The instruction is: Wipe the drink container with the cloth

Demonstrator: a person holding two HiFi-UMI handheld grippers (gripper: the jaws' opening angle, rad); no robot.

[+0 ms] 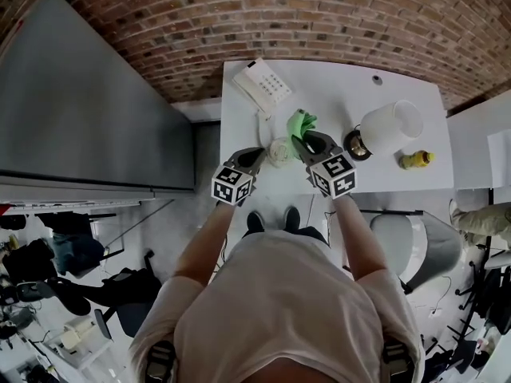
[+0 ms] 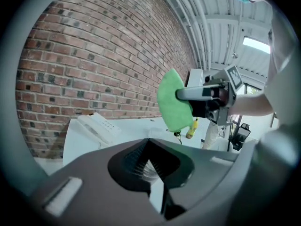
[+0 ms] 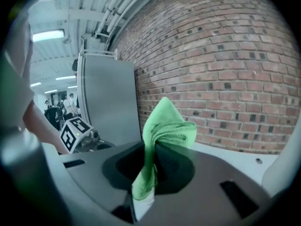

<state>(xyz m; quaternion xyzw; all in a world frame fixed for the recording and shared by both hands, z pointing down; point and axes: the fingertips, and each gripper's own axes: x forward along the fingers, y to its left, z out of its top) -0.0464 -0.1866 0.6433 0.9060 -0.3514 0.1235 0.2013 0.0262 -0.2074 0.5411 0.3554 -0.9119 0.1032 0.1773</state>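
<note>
Table [image 1: 335, 94]: work above it, near front edge. Left gripper [image 1: 263, 155] clamped on drink container [image 1: 281, 152], seemingly clear ribbed cup; keep steady. Right gripper [image 1: 306, 144] pinches green cloth [image 1: 301, 123], just beside container; press fold flat, rub around wall.

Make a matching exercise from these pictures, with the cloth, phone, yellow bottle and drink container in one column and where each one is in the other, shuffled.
Things
1. cloth
2. phone
3. yellow bottle
4. container

Places
A. on the table, toward its right end
B. between the jaws of the left gripper
C. on the table's far left part, near the brick wall
D. pinched in the right gripper

Pairs: 1-D, 2-C, 3-A, 4-B
</note>
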